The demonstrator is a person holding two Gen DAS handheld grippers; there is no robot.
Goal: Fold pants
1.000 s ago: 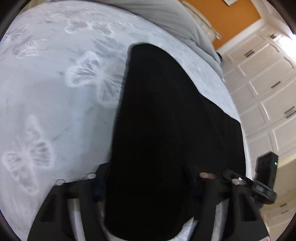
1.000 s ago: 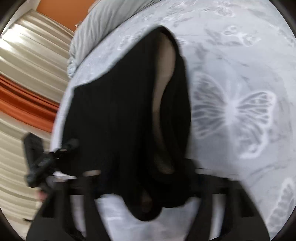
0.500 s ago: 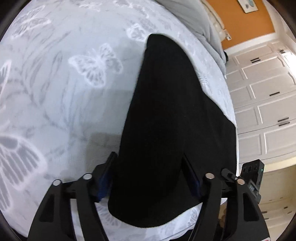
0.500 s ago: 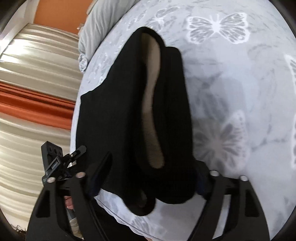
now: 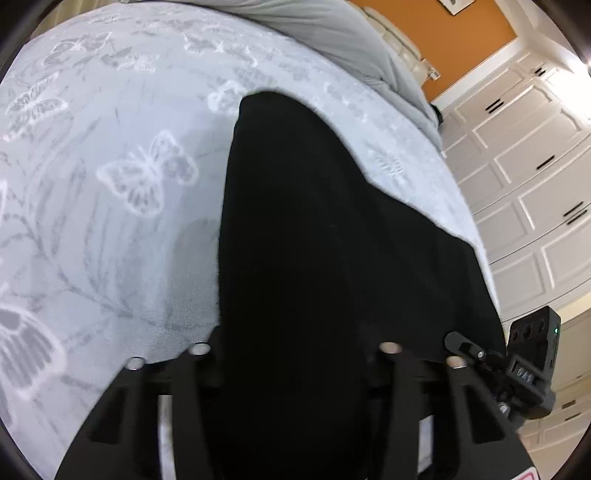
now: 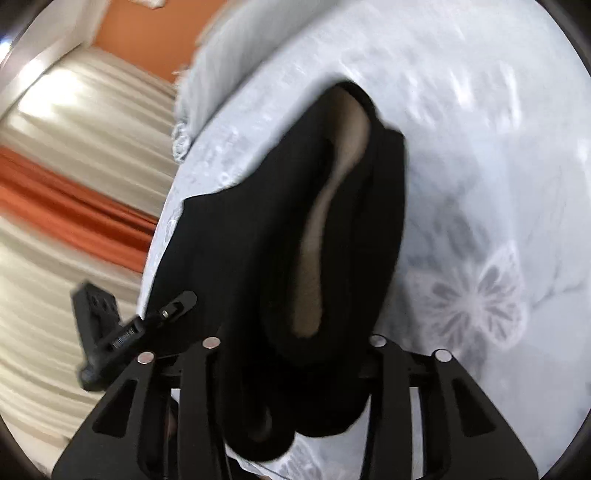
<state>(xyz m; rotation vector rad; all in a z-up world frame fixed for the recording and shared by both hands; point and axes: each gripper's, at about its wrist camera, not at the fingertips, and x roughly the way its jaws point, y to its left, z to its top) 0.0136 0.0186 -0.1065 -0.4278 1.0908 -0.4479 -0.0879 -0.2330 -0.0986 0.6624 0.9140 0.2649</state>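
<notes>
Black pants (image 5: 314,221) lie along a pale butterfly-print bedspread (image 5: 110,184). Their near end runs up between the fingers of my left gripper (image 5: 293,350), whose jaws are closing and pinch the cloth. In the right wrist view the pants (image 6: 240,258) show the waist end, with a tan inner lining (image 6: 314,258) gaping open. That waistband bunches between the fingers of my right gripper (image 6: 293,341), which is also closing and presses on it. Each gripper shows in the other's view, the right gripper (image 5: 517,362) at the lower right and the left gripper (image 6: 122,332) at the lower left. This view is blurred.
A grey pillow or duvet (image 5: 332,33) lies at the head of the bed under an orange wall (image 5: 461,44). White panelled cabinet doors (image 5: 535,184) stand past one bed edge. Cream and orange curtains (image 6: 74,184) hang past the other. The bedspread (image 6: 480,147) stretches beside the pants.
Half a second ago both grippers stood wide around the pants. Now both have narrowed onto the cloth and shifted along the bed, and the right wrist view has blurred.
</notes>
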